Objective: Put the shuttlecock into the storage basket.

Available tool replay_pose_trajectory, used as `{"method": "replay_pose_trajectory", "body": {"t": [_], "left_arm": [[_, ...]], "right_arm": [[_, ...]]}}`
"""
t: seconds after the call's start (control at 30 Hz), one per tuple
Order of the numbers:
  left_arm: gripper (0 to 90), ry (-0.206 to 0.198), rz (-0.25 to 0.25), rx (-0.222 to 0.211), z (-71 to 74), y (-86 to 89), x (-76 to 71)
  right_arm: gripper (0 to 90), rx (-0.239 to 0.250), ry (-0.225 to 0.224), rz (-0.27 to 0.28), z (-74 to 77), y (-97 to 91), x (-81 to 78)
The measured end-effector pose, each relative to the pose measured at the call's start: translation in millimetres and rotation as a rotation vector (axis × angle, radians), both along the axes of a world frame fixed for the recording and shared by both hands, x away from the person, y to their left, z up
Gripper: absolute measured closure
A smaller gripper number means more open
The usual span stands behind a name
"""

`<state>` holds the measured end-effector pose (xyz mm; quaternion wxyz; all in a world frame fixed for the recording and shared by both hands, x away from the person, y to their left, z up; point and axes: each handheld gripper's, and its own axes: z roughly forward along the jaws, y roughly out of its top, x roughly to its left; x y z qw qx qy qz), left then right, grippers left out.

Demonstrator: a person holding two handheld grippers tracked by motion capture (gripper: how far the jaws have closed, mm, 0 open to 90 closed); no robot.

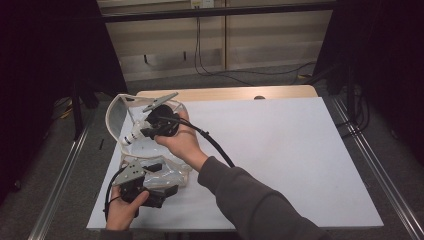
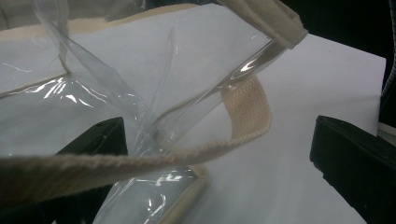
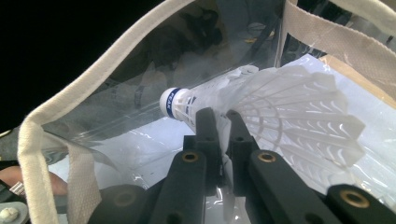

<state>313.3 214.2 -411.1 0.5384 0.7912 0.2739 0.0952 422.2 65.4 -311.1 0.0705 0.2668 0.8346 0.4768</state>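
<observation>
1. Now your right tool [image 3: 218,114] is clamped narrow on a white shuttlecock [image 3: 261,112], its jaws pinching the skirt just behind the blue-banded cork; the bird sits at the mouth of the clear bag [image 1: 150,165], inside its cream-trimmed rim.
2. Your left tool [image 1: 150,192] rests near the front edge of the white surface [image 1: 280,160]. Its jaws stand wide, with a fold of clear plastic and a cream strap [image 2: 243,116] crossing between them; whether the pads actually press on that plastic cannot be told.
3. Judging by the layout, the step in hand is feeding the shuttlecock into the bag. Keep the cork leading so the feathers trail and do not catch on the trim.
4. Hold the opening taut with the left tool so the soft walls do not collapse onto the skirt.
5. Carry the bird well below the rim before you ease the grip, since a light shuttlecock may tip back out.
</observation>
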Motion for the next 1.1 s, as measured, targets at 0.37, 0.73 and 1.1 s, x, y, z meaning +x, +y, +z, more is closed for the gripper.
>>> {"method": "replay_pose_trajectory", "body": {"t": [0.37, 0.73, 1.1], "left_arm": [[4.1, -0.002, 0.000, 0.010, 0.4, 0.5, -0.3], [4.1, -0.002, 0.000, 0.003, 0.2, 0.8, -0.7], [4.1, -0.003, -0.002, 0.005, 0.7, 1.6, -1.1]], "right_arm": [[87.7, -0.013, -0.015, 0.003, 0.5, 5.5, -1.1], [87.7, -0.039, -0.004, -0.012, -5.2, 5.7, 4.2], [87.6, -0.057, -0.001, -0.025, -10.3, 5.7, 8.2]]}}
